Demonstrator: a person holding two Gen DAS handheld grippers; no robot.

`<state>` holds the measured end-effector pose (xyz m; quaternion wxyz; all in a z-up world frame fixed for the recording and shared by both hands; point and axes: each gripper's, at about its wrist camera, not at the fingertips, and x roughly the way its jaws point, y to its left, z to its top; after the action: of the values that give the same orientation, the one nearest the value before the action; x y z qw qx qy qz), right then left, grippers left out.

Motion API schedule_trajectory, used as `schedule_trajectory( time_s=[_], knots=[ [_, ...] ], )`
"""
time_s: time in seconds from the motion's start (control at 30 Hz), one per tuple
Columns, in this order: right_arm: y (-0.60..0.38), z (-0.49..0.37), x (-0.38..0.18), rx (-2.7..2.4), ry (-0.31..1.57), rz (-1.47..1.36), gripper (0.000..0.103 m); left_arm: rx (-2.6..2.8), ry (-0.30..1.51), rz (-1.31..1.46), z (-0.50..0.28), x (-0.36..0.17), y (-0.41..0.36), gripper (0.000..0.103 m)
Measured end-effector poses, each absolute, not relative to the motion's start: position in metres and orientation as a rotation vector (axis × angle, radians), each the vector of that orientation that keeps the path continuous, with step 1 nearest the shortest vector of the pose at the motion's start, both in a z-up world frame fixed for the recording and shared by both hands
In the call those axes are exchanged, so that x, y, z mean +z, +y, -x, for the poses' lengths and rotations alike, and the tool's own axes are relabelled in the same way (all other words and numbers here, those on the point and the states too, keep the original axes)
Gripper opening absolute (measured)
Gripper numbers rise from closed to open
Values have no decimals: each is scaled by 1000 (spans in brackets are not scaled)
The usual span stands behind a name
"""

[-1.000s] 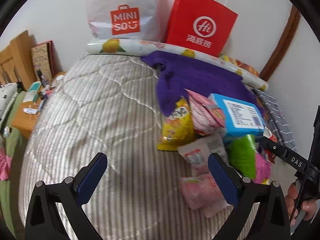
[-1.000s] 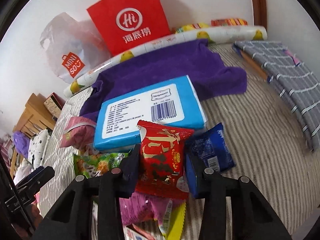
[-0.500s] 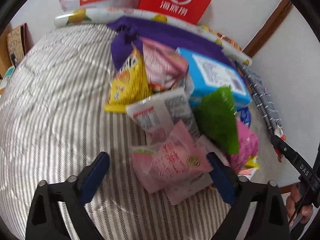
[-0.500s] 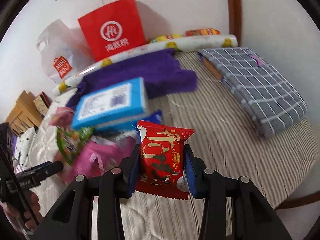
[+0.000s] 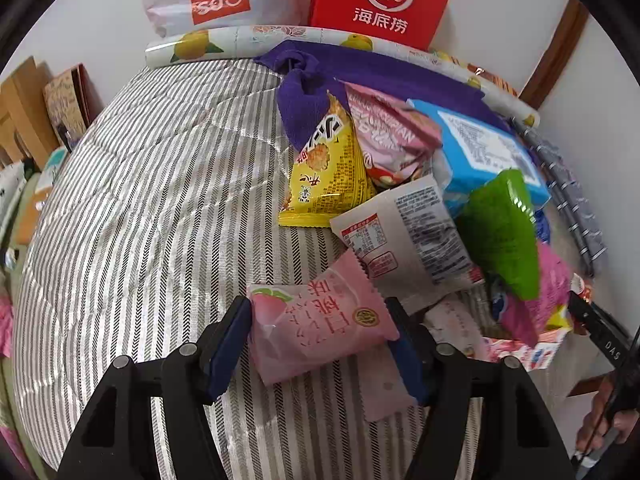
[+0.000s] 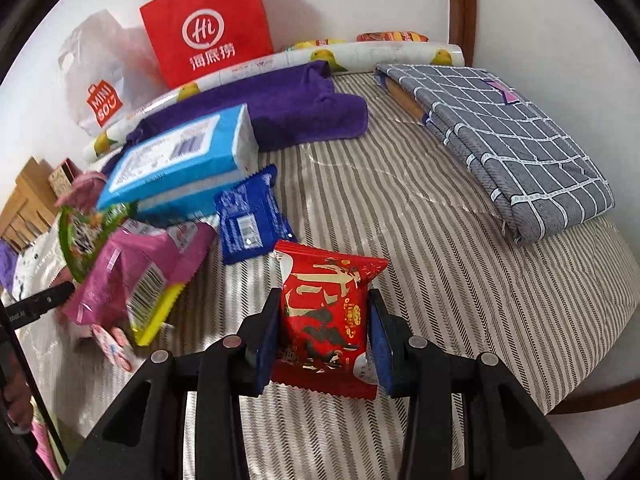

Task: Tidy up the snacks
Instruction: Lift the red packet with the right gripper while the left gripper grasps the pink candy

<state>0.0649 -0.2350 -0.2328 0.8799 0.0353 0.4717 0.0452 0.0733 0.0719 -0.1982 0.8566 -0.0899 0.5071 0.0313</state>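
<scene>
My left gripper (image 5: pixel 318 344), wide a second ago, is closing around the pink packet (image 5: pixel 320 316); my right gripper (image 6: pixel 326 340) has carried the clamped red packet (image 6: pixel 326 316) off the pile toward the bed's (image 6: pixel 440 240) bare near edge.

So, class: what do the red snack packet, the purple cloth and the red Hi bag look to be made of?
Red snack packet: glossy plastic film, probably; shiny, with crimped zigzag ends.
Purple cloth: soft, matte, towel-like fabric; fuzzy nap, loose folds.
Red Hi bag: matte paper or card, probably; stiff flat sides, crisp edges, thin white cord handles.
</scene>
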Motion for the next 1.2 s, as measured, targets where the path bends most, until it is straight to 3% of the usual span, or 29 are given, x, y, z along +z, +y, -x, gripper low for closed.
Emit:
schedule_trajectory(
  time_s=[0.33,1.2],
  knots=[
    [-236,-65,-241,117,996,-36,41,93,1032,185,-65,-193,75,63],
    [-192,-79,-122,204,802,-75,41,-141,916,199,-90,-99,59,63]
  ],
)
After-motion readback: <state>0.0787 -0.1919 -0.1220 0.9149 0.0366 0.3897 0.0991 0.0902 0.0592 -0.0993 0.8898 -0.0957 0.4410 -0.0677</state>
